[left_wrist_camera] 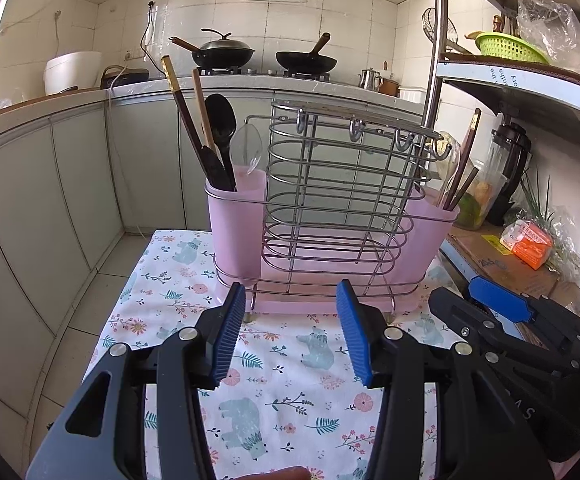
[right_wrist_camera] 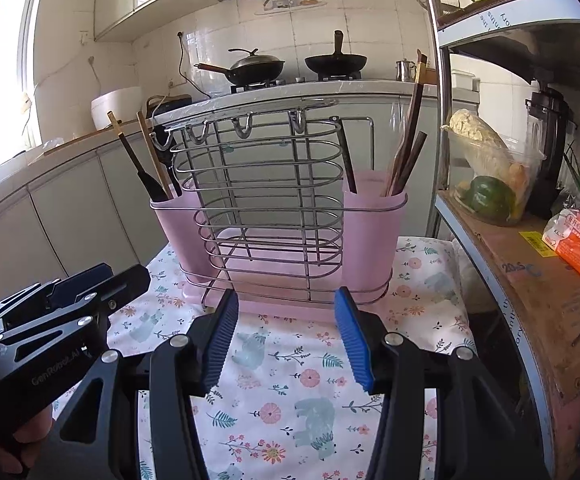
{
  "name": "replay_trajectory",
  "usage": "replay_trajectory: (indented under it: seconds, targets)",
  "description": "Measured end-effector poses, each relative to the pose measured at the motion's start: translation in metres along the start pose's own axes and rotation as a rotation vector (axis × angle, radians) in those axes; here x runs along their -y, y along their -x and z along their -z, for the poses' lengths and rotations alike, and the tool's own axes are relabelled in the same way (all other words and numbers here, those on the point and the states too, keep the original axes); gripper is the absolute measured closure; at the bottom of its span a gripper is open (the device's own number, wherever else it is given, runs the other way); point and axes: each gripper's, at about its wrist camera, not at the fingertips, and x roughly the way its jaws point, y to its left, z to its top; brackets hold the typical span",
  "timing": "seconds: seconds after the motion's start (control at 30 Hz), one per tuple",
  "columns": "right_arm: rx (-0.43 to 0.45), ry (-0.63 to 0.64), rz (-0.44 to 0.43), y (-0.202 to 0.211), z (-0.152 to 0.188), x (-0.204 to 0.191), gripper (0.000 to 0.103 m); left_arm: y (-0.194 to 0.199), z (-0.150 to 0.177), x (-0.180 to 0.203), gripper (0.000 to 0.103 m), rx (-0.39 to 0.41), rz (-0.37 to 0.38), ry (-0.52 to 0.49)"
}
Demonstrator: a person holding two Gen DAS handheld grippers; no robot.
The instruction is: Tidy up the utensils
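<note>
Left wrist view: left gripper [left_wrist_camera: 292, 300] hovers over the floral tablecloth [left_wrist_camera: 290, 360], jaws spread wide, nothing between the blue pads [left_wrist_camera: 226, 336]. Just ahead stands the wire utensil rack [left_wrist_camera: 330, 200] on a pink drip tray [left_wrist_camera: 322, 304], near the cloth's far edge. Left pink cup [left_wrist_camera: 236, 224] holds dark chopsticks [left_wrist_camera: 186, 120], a black spoon [left_wrist_camera: 221, 120] and a clear spoon [left_wrist_camera: 246, 148], all leaning upright. Right pink cup [left_wrist_camera: 430, 232] holds more chopsticks [left_wrist_camera: 466, 160] and a pale spoon [left_wrist_camera: 448, 160]. Middle wire basket looks bare. The right gripper [left_wrist_camera: 498, 304] shows at the right edge, beside the rack, apart from it. Stove with two woks [left_wrist_camera: 266, 56] behind.

Right wrist view: right gripper [right_wrist_camera: 288, 304] also released, pads [right_wrist_camera: 354, 340] wide apart, gripping nothing, aimed at the rack [right_wrist_camera: 266, 200] front. Left cup [right_wrist_camera: 178, 232] with chopsticks [right_wrist_camera: 138, 160] and black spoon [right_wrist_camera: 166, 148]; right cup [right_wrist_camera: 374, 232] with brown chopsticks [right_wrist_camera: 406, 140]. Left gripper [right_wrist_camera: 90, 280] in at lower left, a hand [right_wrist_camera: 22, 436] under it. Shelf [right_wrist_camera: 530, 288] to the right carries a plastic tub of vegetables [right_wrist_camera: 490, 176].
</note>
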Motion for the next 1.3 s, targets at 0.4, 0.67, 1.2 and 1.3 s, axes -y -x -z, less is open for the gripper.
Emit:
replay_trajectory:
  seconds: [0.4,0.67,1.2,1.3]
  targets:
    - [-0.005,-0.002,0.001,-0.0005,0.0004,-0.0005,0.053,-0.0012,-0.0003,0.0007,0.055,-0.004,0.004,-0.005]
    - [-0.006,0.0,0.0,-0.0009,0.0002,-0.0005,0.053,-0.0013,-0.0003,0.001,0.055,-0.004,0.004,-0.006]
    - [-0.009,0.002,0.001,-0.002,0.0002,-0.0002,0.053,-0.002,-0.0022,-0.0002,0.055,-0.005,0.013,-0.009]
    - [-0.011,0.003,0.001,-0.0026,-0.0002,0.0,0.053,-0.0023,-0.0021,-0.0009,0.055,-0.007,0.015,-0.008]
